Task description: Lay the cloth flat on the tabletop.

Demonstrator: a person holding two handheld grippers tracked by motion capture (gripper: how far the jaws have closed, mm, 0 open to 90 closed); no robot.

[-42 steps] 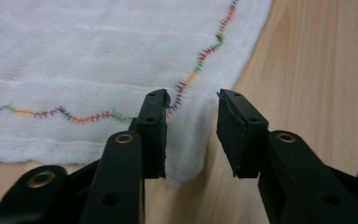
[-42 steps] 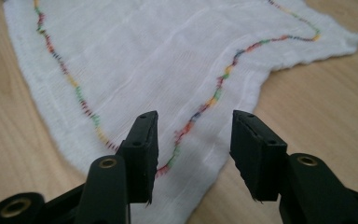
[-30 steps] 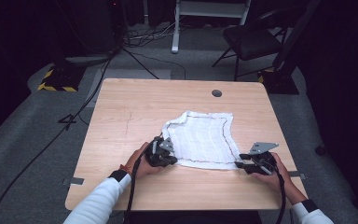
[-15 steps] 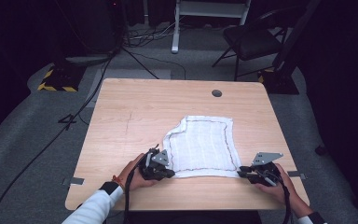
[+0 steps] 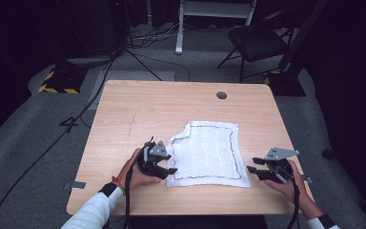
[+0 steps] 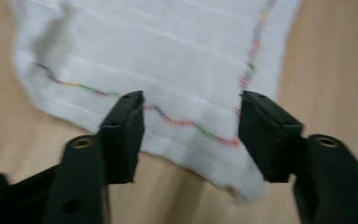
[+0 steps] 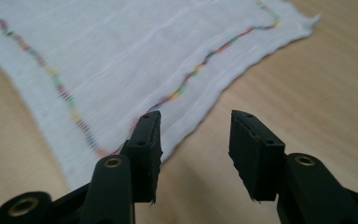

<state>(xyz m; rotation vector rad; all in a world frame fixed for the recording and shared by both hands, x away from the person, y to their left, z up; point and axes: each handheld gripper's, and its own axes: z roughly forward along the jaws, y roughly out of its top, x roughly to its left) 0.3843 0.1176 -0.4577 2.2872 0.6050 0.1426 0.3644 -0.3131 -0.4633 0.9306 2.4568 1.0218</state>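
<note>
Tongs, left and right, are sitting released beside the cloth near the table front edge, likely needing fresh corner grips.

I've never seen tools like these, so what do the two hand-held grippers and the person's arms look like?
Each hand holds a black device. The left gripper and right gripper each carry a grey three-cornered plate on top and trail a dark cable back past the wrist. Up close, the jaws are blocky black bars with brass-coloured rivets at their bases. The person wears white sleeves with dark cuffs, and an orange band on the left wrist.
</note>
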